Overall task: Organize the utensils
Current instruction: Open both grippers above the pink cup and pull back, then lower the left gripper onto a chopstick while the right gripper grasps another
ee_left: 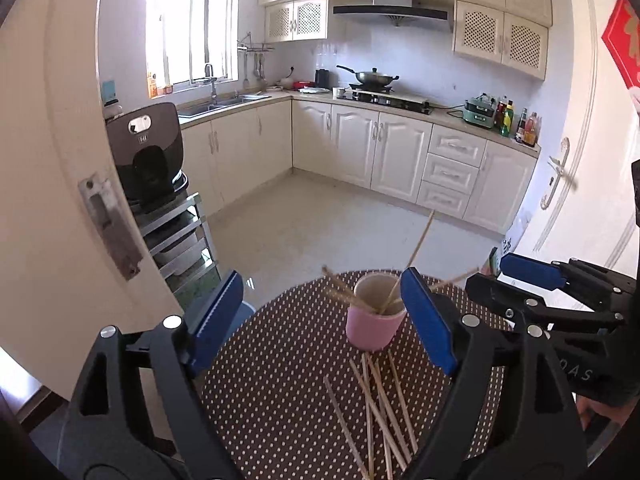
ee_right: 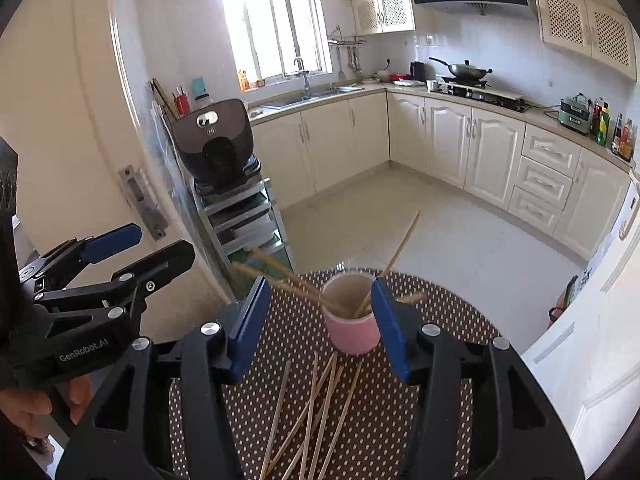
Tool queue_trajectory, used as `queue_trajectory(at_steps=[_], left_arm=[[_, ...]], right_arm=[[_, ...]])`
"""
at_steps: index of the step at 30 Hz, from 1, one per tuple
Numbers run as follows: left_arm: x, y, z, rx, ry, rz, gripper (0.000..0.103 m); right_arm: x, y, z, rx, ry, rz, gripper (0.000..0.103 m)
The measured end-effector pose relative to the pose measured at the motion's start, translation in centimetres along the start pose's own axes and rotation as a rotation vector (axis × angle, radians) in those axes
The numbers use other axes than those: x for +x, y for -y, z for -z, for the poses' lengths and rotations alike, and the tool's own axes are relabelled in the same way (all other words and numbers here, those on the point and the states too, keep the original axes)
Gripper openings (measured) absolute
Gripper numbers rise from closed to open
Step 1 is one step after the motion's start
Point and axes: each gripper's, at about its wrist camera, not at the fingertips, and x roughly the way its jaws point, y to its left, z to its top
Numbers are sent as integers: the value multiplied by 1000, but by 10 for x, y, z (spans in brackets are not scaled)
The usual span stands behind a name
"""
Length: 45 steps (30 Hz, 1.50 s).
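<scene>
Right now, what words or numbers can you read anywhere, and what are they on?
"GenRobot.AI": white print on the left tongs, on the black arm.
"OAS": only the end of a word shows on the right tongs.
Red poster: gold pattern, unreadable.
Rice cooker badge: too small to read.
Sauce bottles: labels too blurred.

Chopsticks in cup; others on mat before it

White lettering "GenRobot.AI" runs along the black body of the left gripper, seen to the left of the right gripper's fingers. On the right gripper, only the letters "OAS" show. No other text is legible.
</scene>
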Motion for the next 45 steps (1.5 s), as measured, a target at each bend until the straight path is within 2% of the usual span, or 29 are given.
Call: queue_trajectory(at_steps=[6,9,17,32,33,35,41,45], left_arm=[[-12,-11,29,-18,10,-14,80],[-9,-19,43,-38,-9,-26,80],[27,-30,78,-75,-151,-28,80],[119,-12,129,-107,-425,19,79],[125,-10,130,-106,-436,19,77],[138,-8,134,-107,-474,20,63],[171,-3,148,-120,-572,25,39],[189,-5,157,-127,-641,31,33]], right_arm=[[-3,-9,24,0,-33,16,50],[0,-11,38,4,-66,26,50],[26,-5,71,50,-178,35,50],[91,28,106,112,-348,19,50],[96,30,106,119,-360,16,50],[105,36,109,138,-378,7,50],[131,47,113,175,-444,-10,50],[149,52,112,194,-495,-20,50]])
